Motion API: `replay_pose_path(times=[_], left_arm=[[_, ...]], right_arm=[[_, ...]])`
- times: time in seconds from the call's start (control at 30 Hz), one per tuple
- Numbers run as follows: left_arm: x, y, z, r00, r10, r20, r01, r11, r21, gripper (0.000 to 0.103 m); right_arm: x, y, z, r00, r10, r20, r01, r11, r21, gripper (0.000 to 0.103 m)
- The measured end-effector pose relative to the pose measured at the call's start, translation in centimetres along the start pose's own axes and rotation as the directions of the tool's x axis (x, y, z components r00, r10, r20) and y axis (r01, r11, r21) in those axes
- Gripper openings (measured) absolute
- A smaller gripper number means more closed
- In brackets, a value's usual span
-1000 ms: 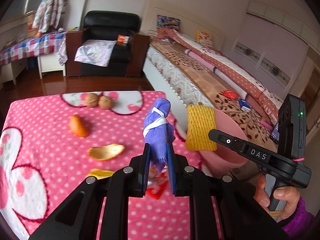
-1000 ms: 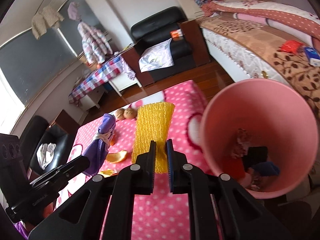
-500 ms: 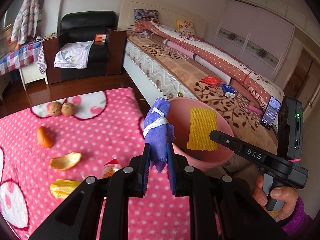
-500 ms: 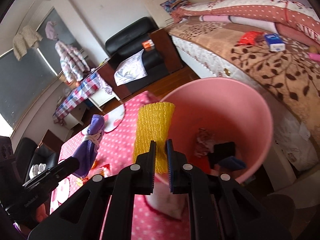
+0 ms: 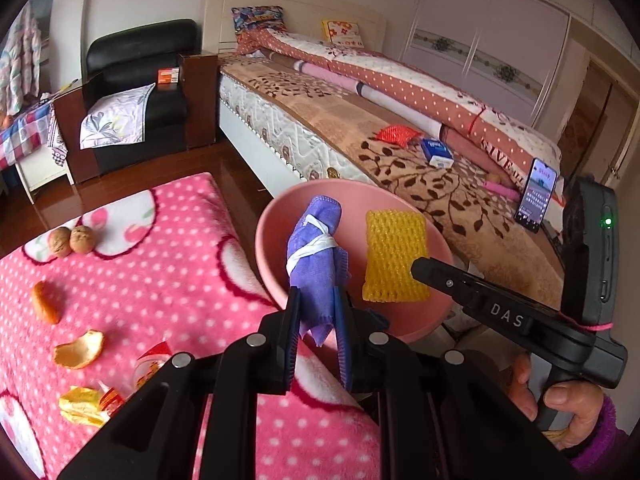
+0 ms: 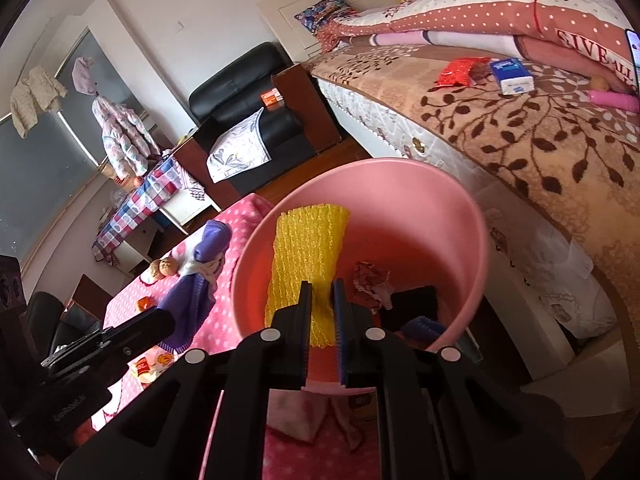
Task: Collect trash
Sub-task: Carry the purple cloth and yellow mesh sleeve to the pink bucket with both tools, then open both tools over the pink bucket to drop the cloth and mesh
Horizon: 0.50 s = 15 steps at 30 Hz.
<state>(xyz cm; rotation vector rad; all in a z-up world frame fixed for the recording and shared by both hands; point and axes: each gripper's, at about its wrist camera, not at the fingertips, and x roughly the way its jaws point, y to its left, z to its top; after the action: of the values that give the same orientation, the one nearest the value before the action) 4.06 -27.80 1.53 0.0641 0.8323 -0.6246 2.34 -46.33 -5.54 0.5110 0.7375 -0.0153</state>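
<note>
While both tools hover at the pink bin (image 5: pixel 276 216), we pinch one item in each. Our left gripper (image 5: pixel 316 316) clamps the lower end of the purple cloth bundle (image 5: pixel 316 248), which stands upright over the bin's near rim. Our right gripper (image 6: pixel 320 312) clamps the bottom of the yellow foam net (image 6: pixel 308 252), held above the bin's open mouth. Orange peel (image 5: pixel 80 350) and two walnuts (image 5: pixel 72 240) lie on the pink blanket (image 5: pixel 180 280).
</note>
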Motion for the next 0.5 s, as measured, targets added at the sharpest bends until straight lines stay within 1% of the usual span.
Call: replay_pose_path(times=[0.3,0.5], left_arm=[[2.9,-1.3,0.6,0.999,0.001,-0.047,-0.001,1.0,0.009,0.016],[4.1,-1.6,0.6,0.997,-0.003,-0.076,0.003,1.0,0.002,0.016]], right_arm=[[0.6,-1.5,0.0,1.0,-0.011,-0.016,0.012,1.0,0.02,0.011],[0.9,-2.2,-0.1,1.0,-0.013,-0.026,0.014,0.999,0.035,0.011]])
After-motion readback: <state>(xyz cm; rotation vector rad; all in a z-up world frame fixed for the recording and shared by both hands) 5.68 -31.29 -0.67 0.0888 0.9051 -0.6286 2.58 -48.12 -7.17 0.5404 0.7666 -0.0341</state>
